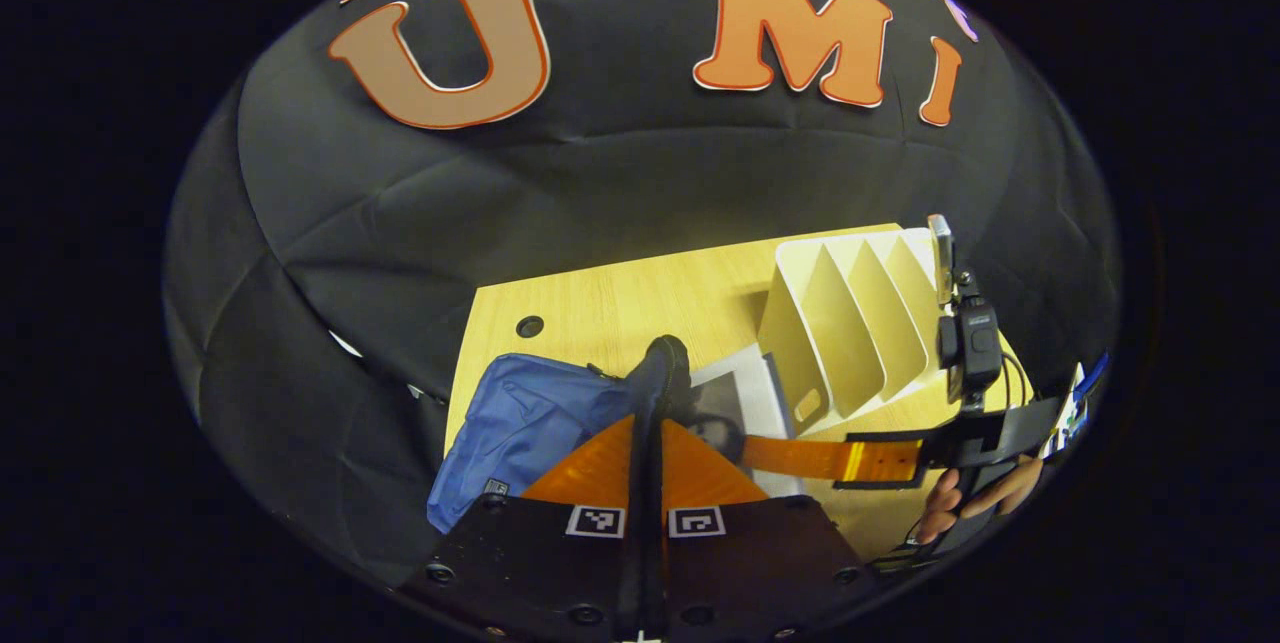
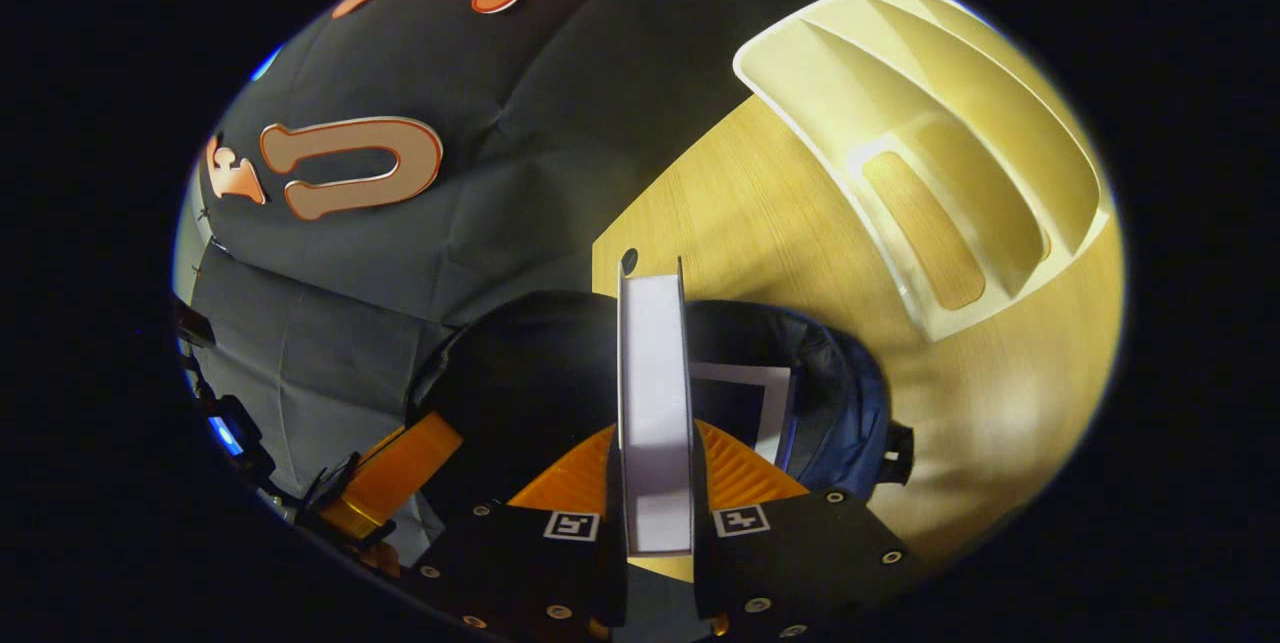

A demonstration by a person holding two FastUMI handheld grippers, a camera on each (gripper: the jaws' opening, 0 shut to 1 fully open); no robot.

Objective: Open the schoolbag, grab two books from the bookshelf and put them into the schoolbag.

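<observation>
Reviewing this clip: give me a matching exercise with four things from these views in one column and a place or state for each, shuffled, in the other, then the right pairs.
Things:
1. book
2. schoolbag
3. bookshelf
4. left gripper

States:
A. no books in its slots
B. clamped edge-on between the right gripper's fingers
C. shut on the bag's dark edge
D. blue, lying on the wooden table

Pairs: 1-B, 2-D, 3-A, 4-C
</observation>
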